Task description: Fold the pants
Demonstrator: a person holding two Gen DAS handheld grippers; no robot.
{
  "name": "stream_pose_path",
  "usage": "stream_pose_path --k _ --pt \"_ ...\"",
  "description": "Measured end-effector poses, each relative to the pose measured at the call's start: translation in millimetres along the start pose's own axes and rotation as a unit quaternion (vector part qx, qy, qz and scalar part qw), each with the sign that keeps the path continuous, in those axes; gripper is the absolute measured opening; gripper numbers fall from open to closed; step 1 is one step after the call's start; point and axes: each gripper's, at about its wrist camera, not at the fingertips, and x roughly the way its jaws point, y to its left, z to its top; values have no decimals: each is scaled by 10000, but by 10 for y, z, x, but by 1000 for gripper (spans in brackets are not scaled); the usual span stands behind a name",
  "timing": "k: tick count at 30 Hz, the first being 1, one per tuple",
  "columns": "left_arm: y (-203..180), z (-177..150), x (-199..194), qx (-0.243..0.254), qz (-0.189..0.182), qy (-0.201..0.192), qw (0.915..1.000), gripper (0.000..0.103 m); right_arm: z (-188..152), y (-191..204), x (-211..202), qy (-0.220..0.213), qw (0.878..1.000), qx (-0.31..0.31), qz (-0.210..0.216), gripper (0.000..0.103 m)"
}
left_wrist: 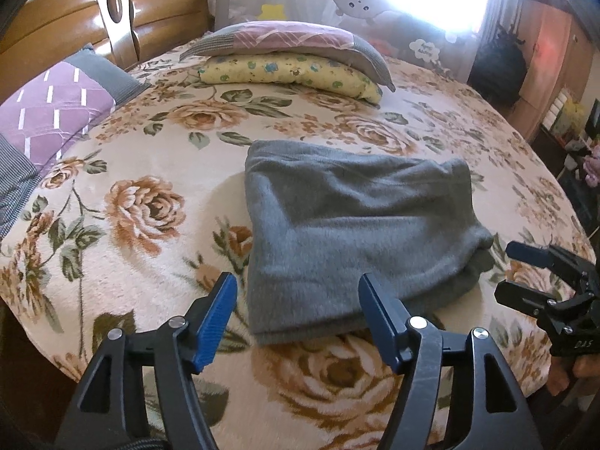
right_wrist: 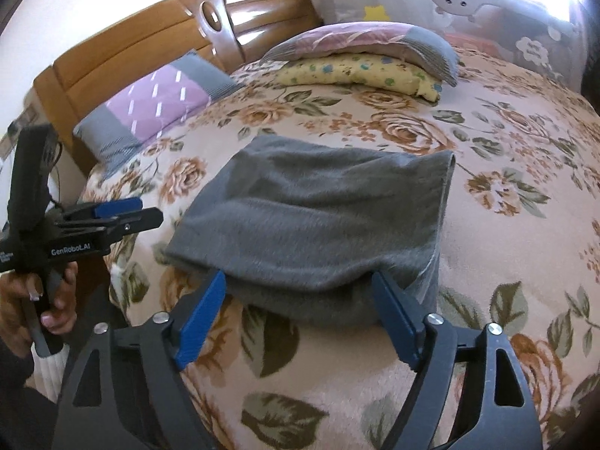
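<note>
The grey pants lie folded into a thick rectangle on the floral bedspread; they also show in the right wrist view. My left gripper is open and empty, its blue pads just short of the pants' near edge. It shows from the side in the right wrist view. My right gripper is open and empty, its fingertips at the near edge of the folded stack. It also shows in the left wrist view, to the right of the pants.
A purple and grey pillow lies at the left by the wooden headboard. A pink and grey pillow rests on a yellow one at the far side. A grey bed rail stands behind. Furniture stands off the bed's right side.
</note>
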Motion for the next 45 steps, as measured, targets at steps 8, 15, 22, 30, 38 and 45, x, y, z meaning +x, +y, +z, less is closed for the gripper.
stream_pose_path --k 8,15,22,30,38,45 --pt "5 -119 -79 118 233 -5 9997 73 -34 34 -2 133 9996 -149 -177 86" --pt "-19 -174 -156 263 438 -79 9987 81 -9 64 -30 126 9996 -243 -86 87" --pt "-79 -207 -226 468 712 -138 9963 83 30 203 -37 169 9982 -569 -95 89" --pt "-95 -242 -283 488 731 -166 9960 84 48 238 -61 212 9969 -741 -143 90" --pt "-106 -238 -331 475 695 -201 9962 84 47 242 -66 209 9969 -743 -140 91" --pt "-124 -227 -351 477 646 -223 9965 84 70 250 -98 199 9966 -782 -137 91"
